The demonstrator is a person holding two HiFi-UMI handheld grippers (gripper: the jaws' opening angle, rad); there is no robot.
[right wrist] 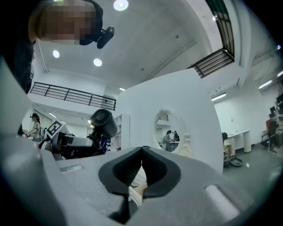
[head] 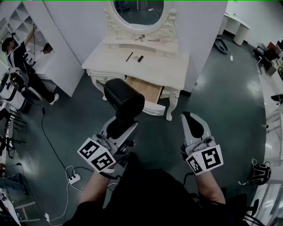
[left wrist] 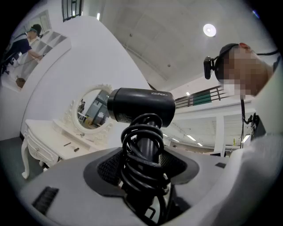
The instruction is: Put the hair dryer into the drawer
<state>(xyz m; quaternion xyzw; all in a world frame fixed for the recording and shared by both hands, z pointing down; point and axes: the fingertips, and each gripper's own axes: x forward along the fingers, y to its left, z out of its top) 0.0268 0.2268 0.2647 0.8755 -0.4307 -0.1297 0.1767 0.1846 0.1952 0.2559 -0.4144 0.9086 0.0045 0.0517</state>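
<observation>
Dressing table [head: 168, 66] top centre, its drawer [head: 142, 88] pulled open. Hair dryer [head: 124, 100] mid-frame, overlapping the drawer's lower-left corner, head up. My left gripper [head: 120, 126] clamps its handle. My right gripper [head: 191, 121], lower right: jaws pressed together, empty.

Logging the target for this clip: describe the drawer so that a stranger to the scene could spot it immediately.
Find the white carved dressing table with the oval mirror, set against the white wall. Under the middle of its top, one drawer stands pulled out toward the camera. Its bare light-wood inside sets it apart from the white-painted front around it.
</observation>
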